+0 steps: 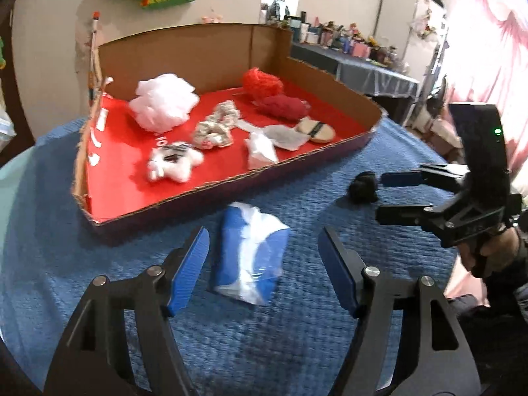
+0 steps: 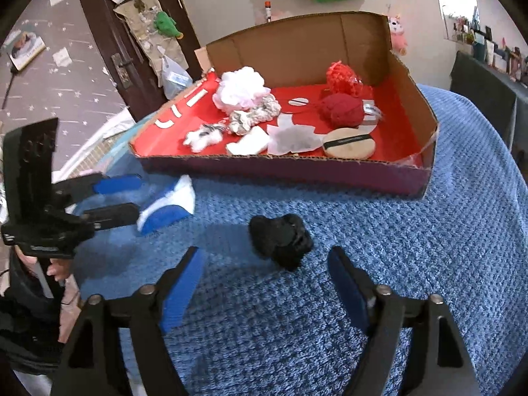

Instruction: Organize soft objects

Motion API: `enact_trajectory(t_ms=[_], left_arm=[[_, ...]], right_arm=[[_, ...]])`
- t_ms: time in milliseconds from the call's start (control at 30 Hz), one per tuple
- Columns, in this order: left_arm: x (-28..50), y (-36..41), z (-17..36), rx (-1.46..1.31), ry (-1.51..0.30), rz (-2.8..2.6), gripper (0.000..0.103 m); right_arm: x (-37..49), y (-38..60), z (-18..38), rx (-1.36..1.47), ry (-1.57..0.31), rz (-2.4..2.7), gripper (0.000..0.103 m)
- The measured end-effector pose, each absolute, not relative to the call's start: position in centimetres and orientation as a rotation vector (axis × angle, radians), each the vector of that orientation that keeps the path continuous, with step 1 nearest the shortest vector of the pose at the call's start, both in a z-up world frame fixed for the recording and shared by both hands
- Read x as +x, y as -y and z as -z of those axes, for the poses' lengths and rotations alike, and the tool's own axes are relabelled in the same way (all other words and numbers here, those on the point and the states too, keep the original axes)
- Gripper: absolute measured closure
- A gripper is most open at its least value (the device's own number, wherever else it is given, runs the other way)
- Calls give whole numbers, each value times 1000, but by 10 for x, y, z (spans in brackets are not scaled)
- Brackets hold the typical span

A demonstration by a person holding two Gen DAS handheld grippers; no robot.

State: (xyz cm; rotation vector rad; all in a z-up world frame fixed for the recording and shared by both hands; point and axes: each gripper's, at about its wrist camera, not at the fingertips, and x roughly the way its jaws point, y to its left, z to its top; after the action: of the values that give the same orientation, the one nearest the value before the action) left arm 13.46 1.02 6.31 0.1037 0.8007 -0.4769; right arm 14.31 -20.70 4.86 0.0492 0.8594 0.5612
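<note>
A blue and white soft packet (image 1: 250,257) (image 2: 168,204) lies on the blue blanket between the fingers of my left gripper (image 1: 264,247) (image 2: 135,196), which is open; the pads stand clear of it. A black soft lump (image 2: 280,241) (image 1: 363,186) rests just ahead of my right gripper (image 2: 265,257) (image 1: 382,196), also open, with nothing gripped. Behind both stands a cardboard box (image 1: 231,178) (image 2: 280,168) with a red floor. It holds a white mesh puff (image 1: 163,102), a red mesh puff (image 1: 260,81), a dark red ball (image 2: 341,109), a scrunchie (image 1: 216,125), a white plush (image 1: 173,161) and a powder puff (image 2: 349,145).
The blue blanket (image 1: 330,171) covers a round table that drops off at left and right. A dark door (image 2: 125,49) and a grey-clothed table with many small items (image 1: 373,69) stand beyond. A hand (image 1: 491,254) holds the right gripper.
</note>
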Motion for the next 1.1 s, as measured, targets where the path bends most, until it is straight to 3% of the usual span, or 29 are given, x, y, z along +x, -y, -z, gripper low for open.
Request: enact_trajectory(t_ms=[333,367,433,500,567,867,1100], left_arm=[[151,2,-40,176,-880,411,36],[153,4,-37,181,-888,412,36],[154,8,-34,192,-899,418,57],[156,10,-32,199,-904,412,57],[153,12,-35,208,-884,411,66],[145,14,-45,186,-875,452,71],[151,11,-91,97,-817,531,71]], right_arm=[[153,190,-43,-75,-821,-397,20],[153,189,-43,-86,-817,-392,24],[153,184,-43,-102,-818,-405,33],[155,177,-40,-132,-827,-418,52],[154,171,-37,-159,-834,-428,68],[141,169,-54,-136,-783,-457,68],[144,175,-72,-79,-759,-496,68]])
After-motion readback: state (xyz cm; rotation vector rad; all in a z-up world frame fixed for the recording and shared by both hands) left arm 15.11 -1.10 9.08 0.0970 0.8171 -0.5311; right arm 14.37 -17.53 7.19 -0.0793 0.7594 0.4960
